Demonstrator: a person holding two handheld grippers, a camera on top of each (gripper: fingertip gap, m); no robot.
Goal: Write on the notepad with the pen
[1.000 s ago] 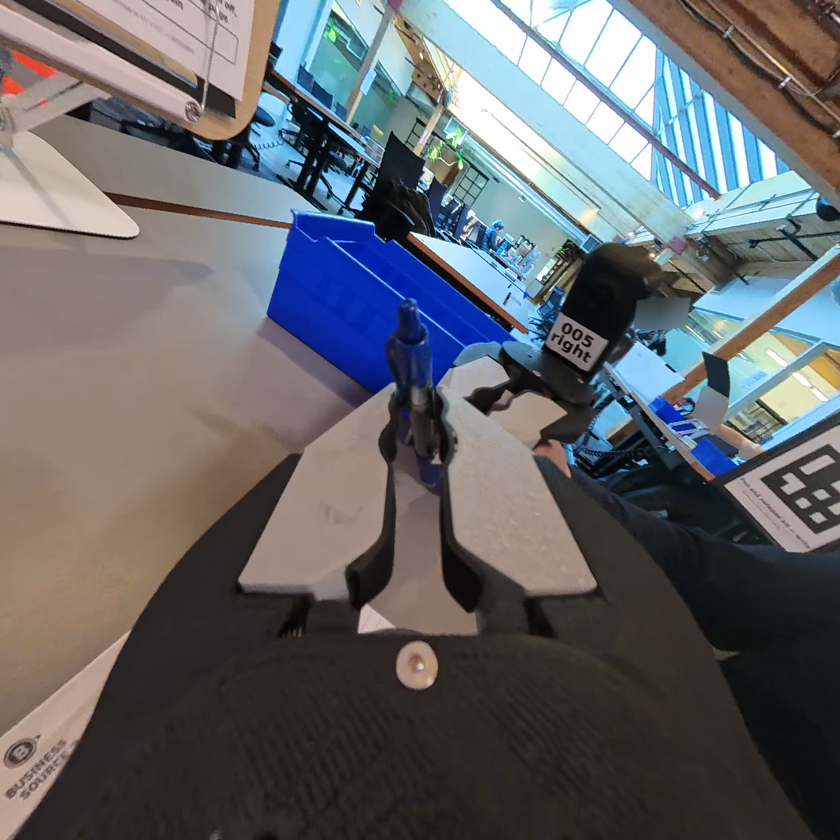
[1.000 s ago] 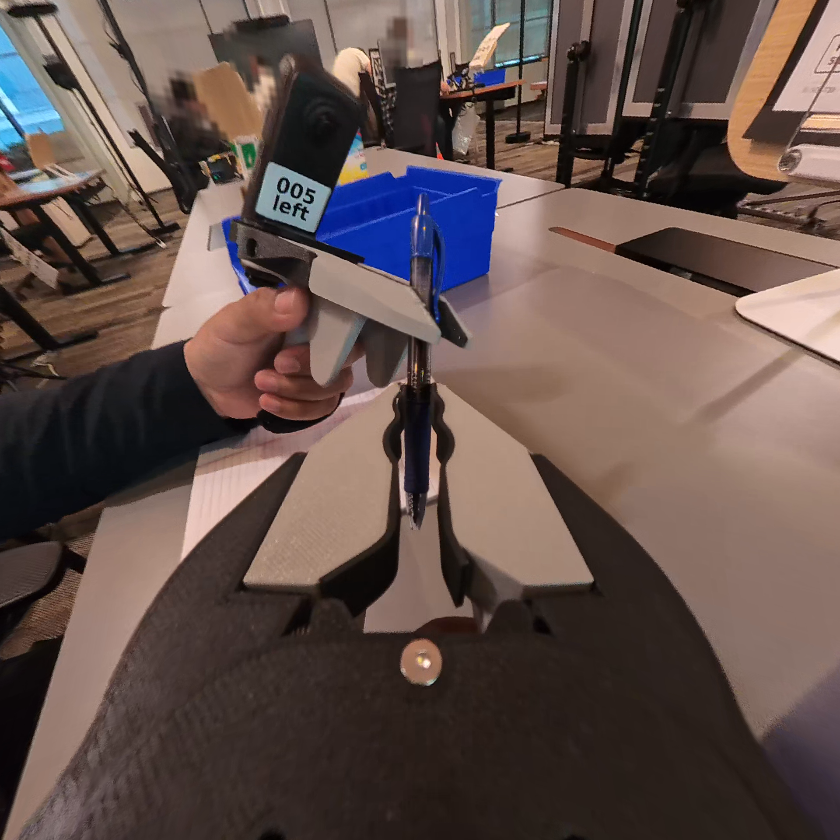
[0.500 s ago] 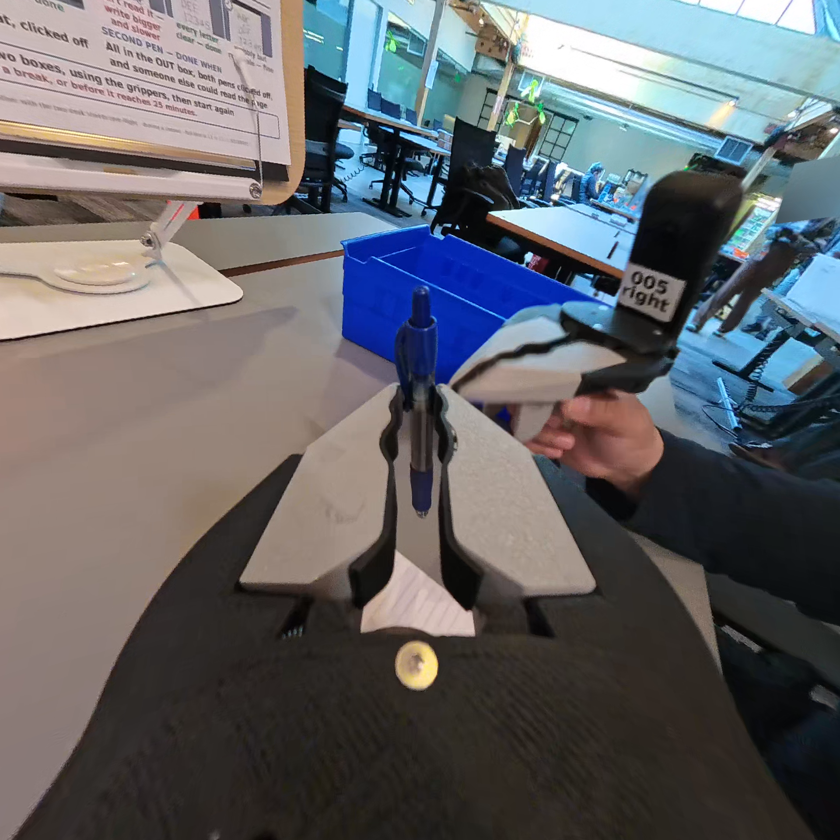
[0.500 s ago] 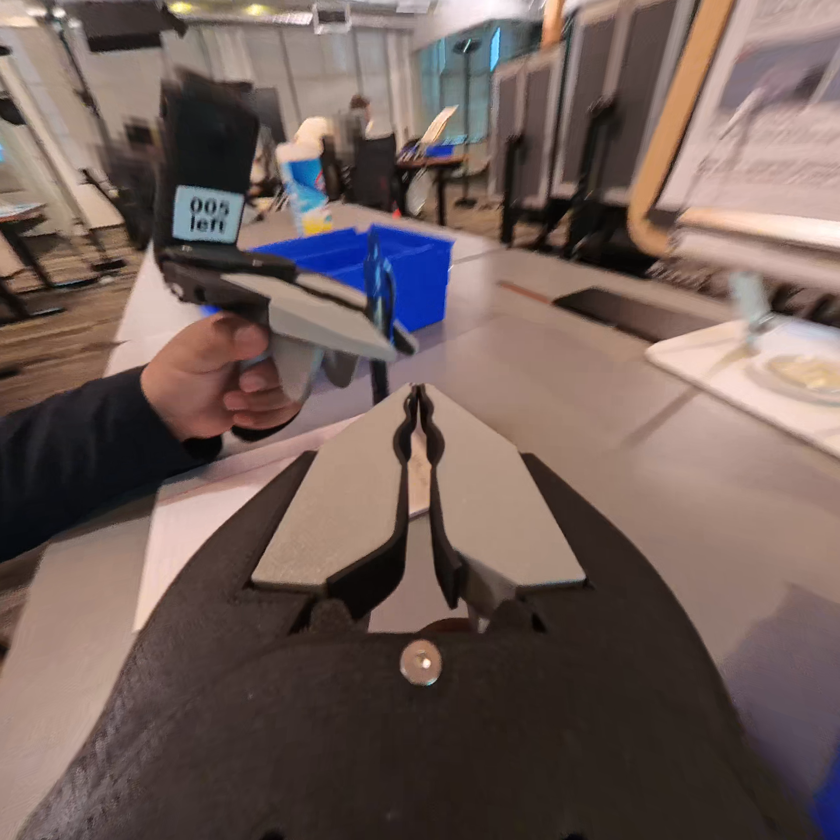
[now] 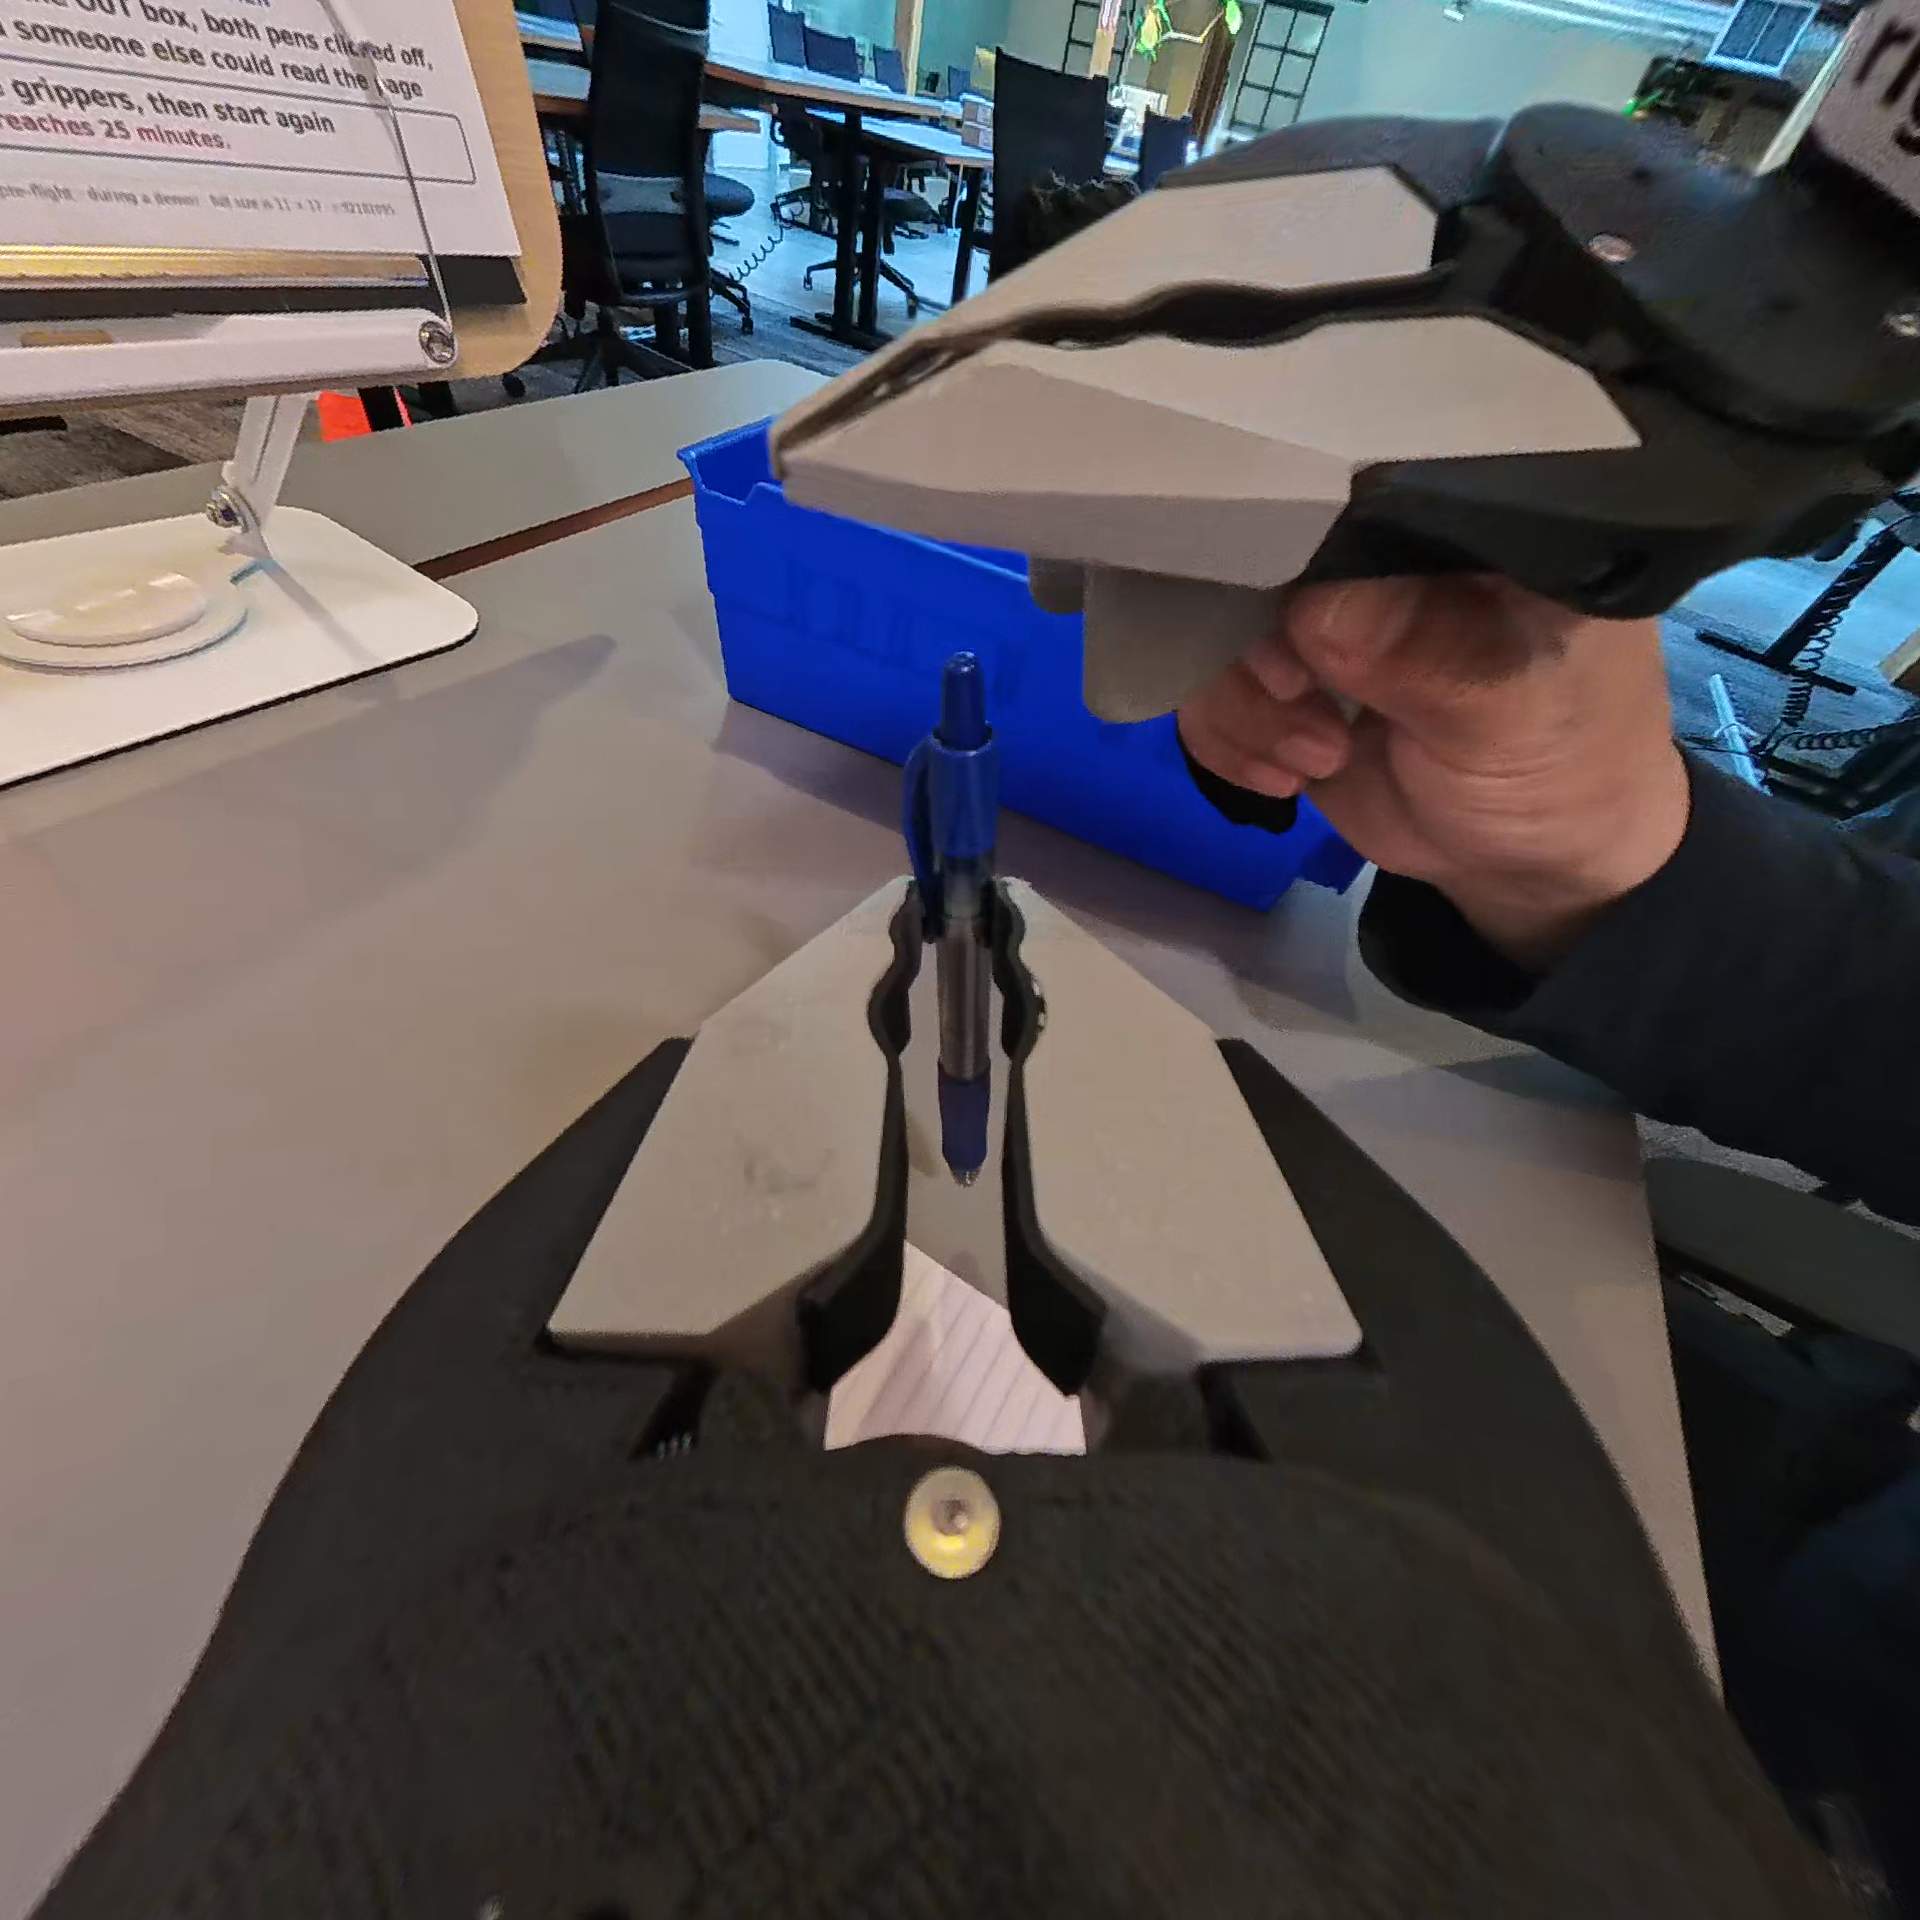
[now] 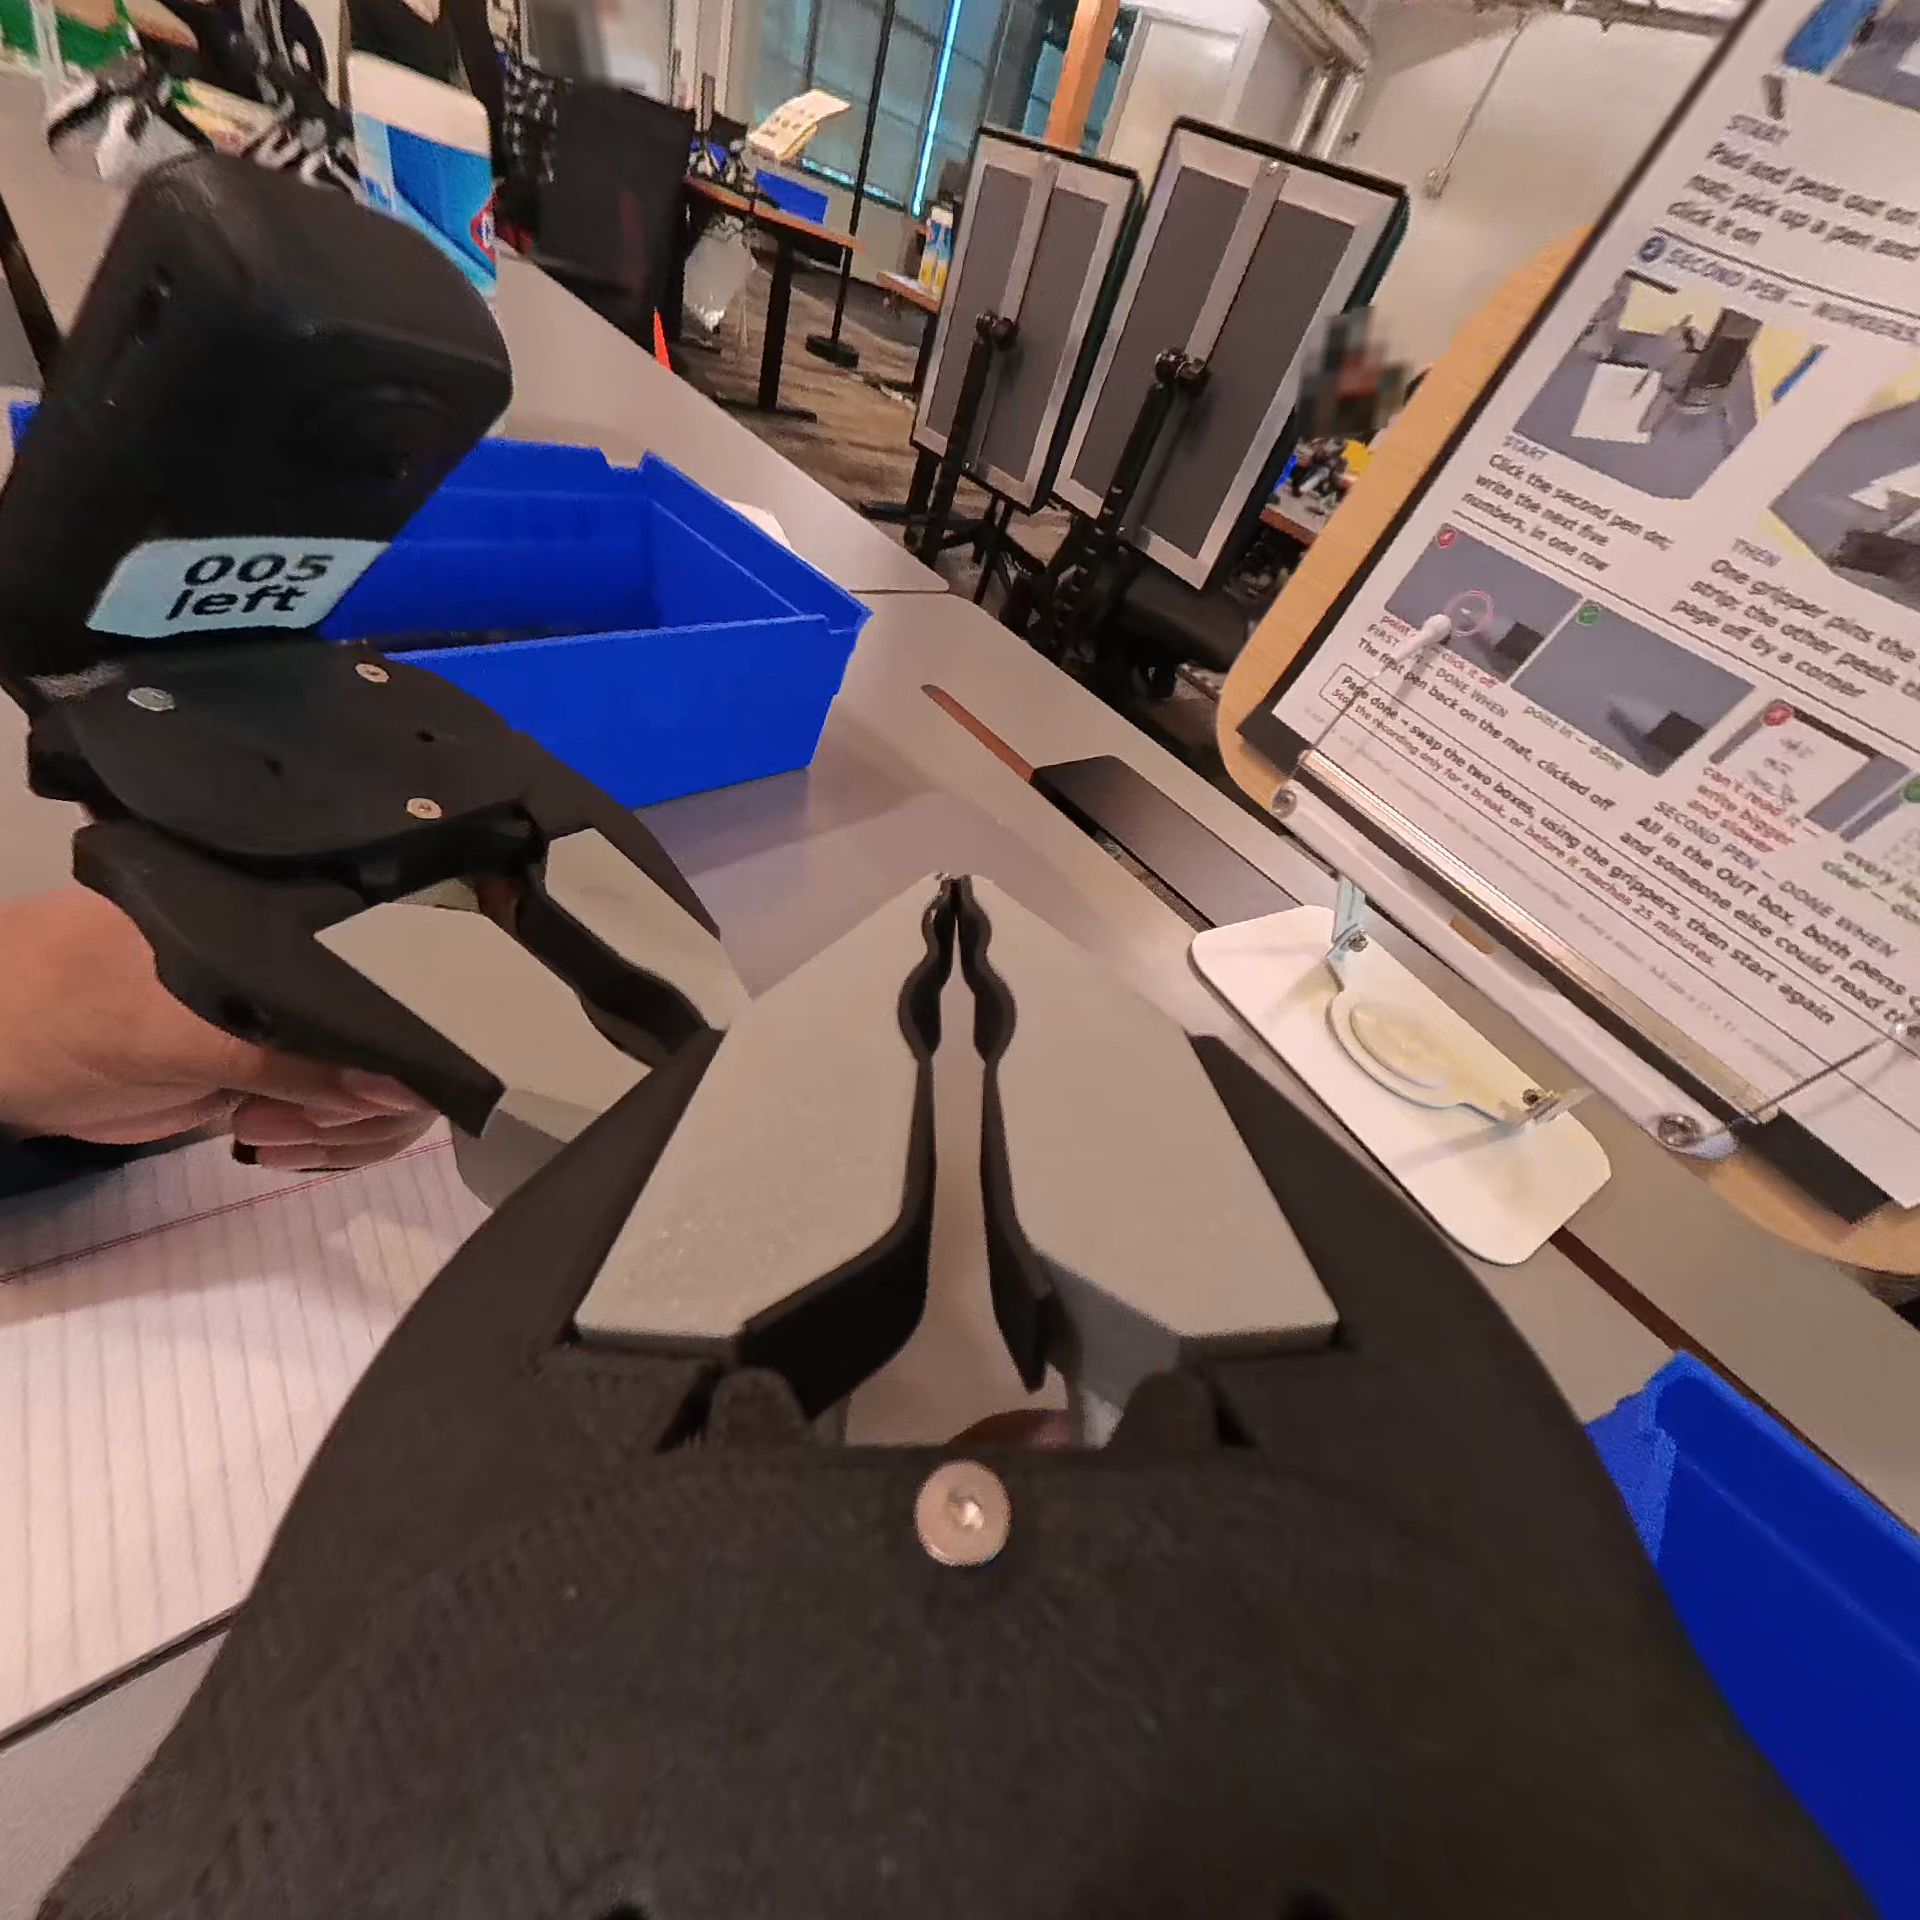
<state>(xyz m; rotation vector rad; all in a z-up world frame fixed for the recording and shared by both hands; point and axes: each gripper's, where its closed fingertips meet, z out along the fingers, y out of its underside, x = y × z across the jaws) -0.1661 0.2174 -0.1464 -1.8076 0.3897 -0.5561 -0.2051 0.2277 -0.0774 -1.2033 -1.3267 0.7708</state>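
Observation:
My left gripper [image 5: 961, 914] is shut on a blue pen [image 5: 963, 997]. The pen stands upright between the fingertips, clicker end up, tip down over the grey table. A corner of the lined notepad [image 5: 951, 1382] shows between the fingers below the tip. My right gripper [image 6: 951, 888] is shut and empty; in the left wrist view it [image 5: 800, 442] hangs above and right of the pen, apart from it. In the right wrist view the notepad [image 6: 156, 1351] lies at lower left under the hand-held left gripper [image 6: 644, 966]; the pen is hidden there.
A blue bin [image 5: 883, 623] stands just behind the pen, and it shows in the right wrist view [image 6: 623, 644] too. A second blue bin [image 6: 1787, 1558] is at lower right. An instruction board [image 6: 1662, 623] on a white base [image 6: 1403, 1060] stands at the table's back. About 8 centimeters separates my left fingertips from my right.
The right gripper was shut on the pen's lower end; it let go, shut empty and rose above the pen. The left gripper kept the pen and tipped down toward the table.

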